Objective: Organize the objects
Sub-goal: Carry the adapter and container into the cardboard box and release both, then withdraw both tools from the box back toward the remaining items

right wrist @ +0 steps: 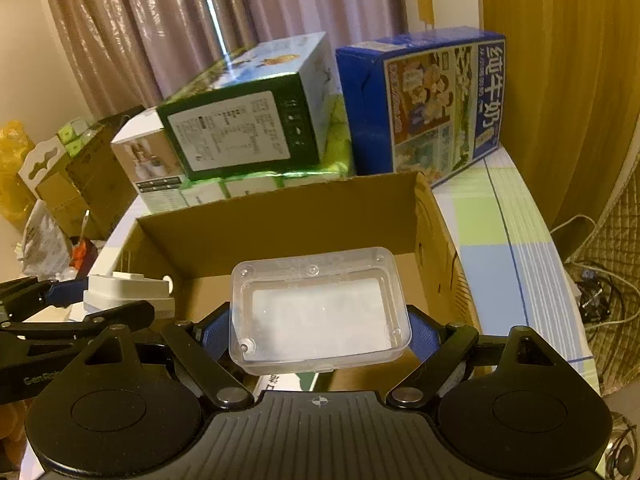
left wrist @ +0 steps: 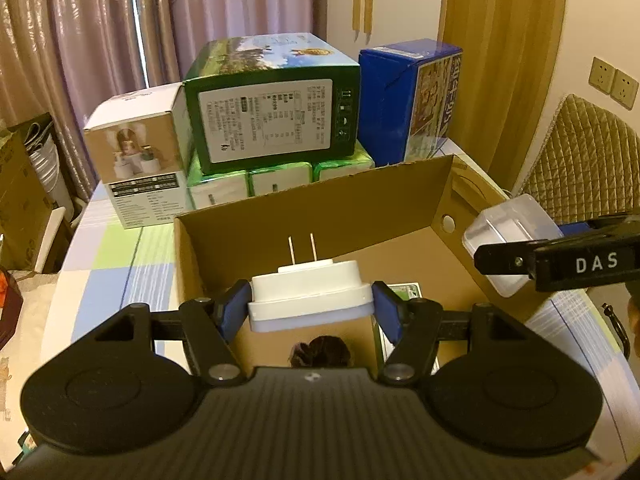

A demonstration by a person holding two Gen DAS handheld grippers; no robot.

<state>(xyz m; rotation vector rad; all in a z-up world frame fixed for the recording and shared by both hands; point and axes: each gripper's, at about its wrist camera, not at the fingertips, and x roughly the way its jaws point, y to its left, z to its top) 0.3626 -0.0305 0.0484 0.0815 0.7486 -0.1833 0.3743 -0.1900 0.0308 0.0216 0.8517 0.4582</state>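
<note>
Both items are in hand and neither is yet deposited. The left gripper [left wrist: 311, 307] is closed to the width of the white plug-in adapter [left wrist: 310, 294], its blue pads [left wrist: 234, 308] bearing on either side of the body; the two prongs point away from the camera; the adapter hangs above the near edge of the open cardboard box [left wrist: 320, 216]. The right gripper [right wrist: 320, 330] is closed to the width of the clear plastic case [right wrist: 320, 308], which is clamped by its two short ends and hangs over the box's near right part. The box stands on the checked tablecloth [right wrist: 500, 232], in front of the green carton [left wrist: 272, 108] and the blue carton [right wrist: 424, 108]. A printed card or packet [left wrist: 406, 291] appears to lie on the box floor; the rest of the visible floor looks bare. Judged status: transport complete or nearly so; remaining: lowering and release of both items into the box. Items elsewhere on the table cannot be assessed.
</note>
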